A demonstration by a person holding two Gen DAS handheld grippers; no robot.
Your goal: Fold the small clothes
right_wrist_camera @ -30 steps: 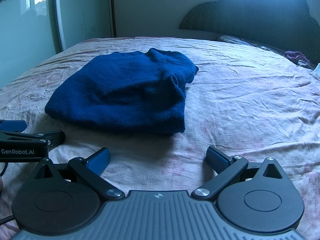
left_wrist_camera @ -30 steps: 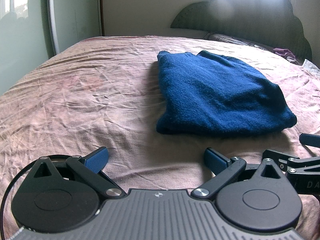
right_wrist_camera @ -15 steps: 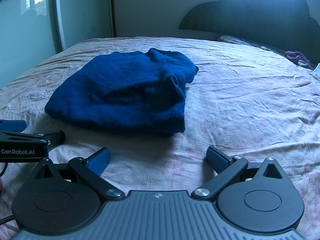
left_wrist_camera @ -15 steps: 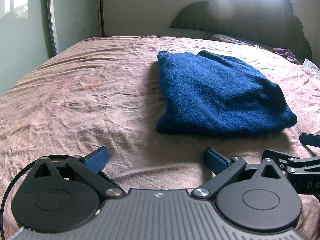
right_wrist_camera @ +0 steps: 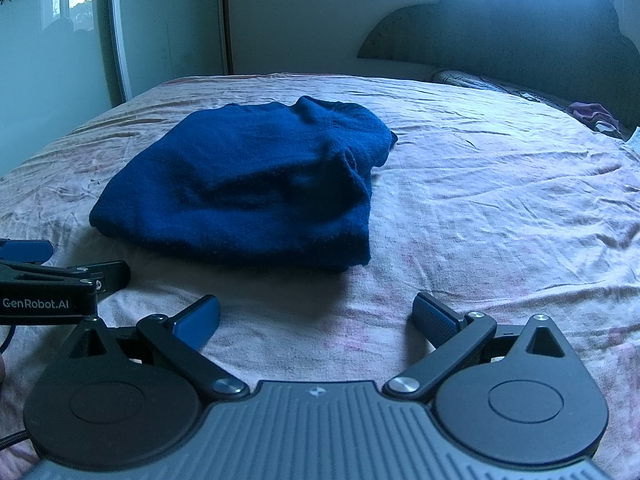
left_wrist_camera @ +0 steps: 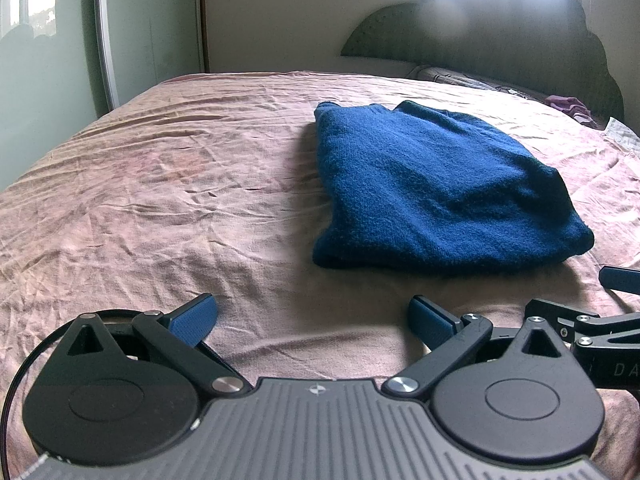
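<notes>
Wrinkled bed [left_wrist_camera: 160, 200] carrying folded sweater [left_wrist_camera: 420, 192] mid-bed; left gripper [left_wrist_camera: 312, 316] and right gripper [right_wrist_camera: 316, 316] gape wide, empty. Snagging one layer could undo folds.

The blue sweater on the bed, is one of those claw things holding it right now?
No, the blue sweater lies folded on the bedsheet, and the left gripper and right gripper are open, short of it.

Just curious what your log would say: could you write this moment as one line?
garment: blue sweater folded on bed | left gripper: open, empty | right gripper: open, empty
</notes>
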